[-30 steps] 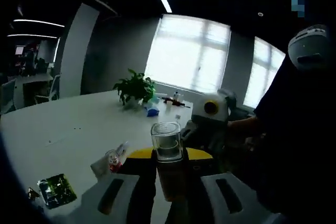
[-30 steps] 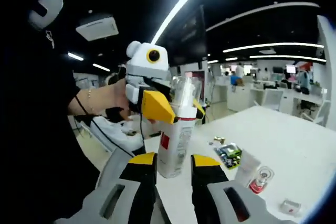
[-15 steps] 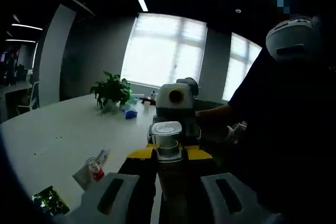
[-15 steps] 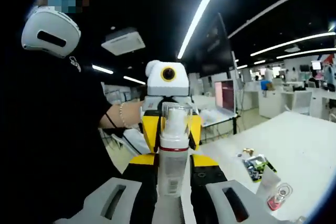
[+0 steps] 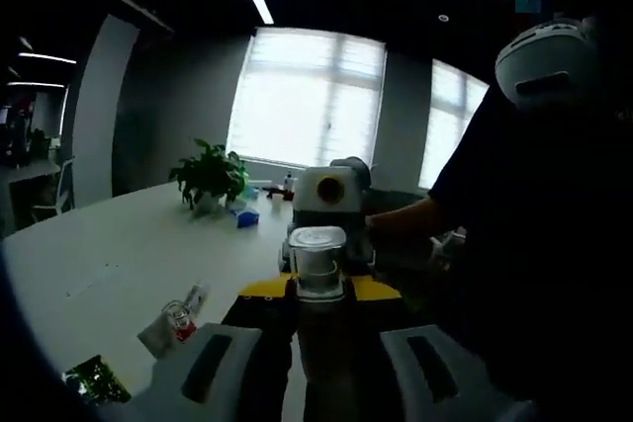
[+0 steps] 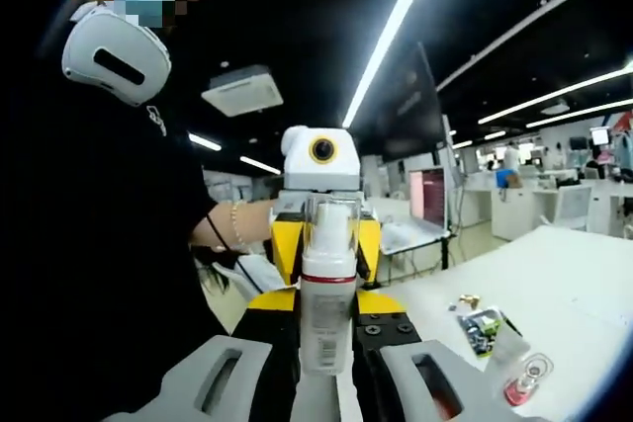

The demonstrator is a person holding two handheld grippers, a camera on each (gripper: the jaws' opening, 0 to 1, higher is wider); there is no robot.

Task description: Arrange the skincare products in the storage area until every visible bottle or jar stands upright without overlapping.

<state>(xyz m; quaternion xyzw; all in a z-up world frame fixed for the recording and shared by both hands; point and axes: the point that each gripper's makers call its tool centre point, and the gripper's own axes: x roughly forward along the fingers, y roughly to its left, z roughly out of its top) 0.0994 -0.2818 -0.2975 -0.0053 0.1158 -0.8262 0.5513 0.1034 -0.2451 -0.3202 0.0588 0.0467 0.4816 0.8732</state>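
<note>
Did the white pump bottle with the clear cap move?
Yes. In the right gripper view, the white pump bottle was tilted over the white table a second ago; now it stands upright.

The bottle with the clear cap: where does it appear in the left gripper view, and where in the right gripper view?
Left gripper view: the bottle is at centre, low, between that gripper's jaws, clear cap up.
Right gripper view: the bottle is at centre, upright between the jaws, with a red band under the cap.
Shared landmark: the green packet on the white table.
</note>
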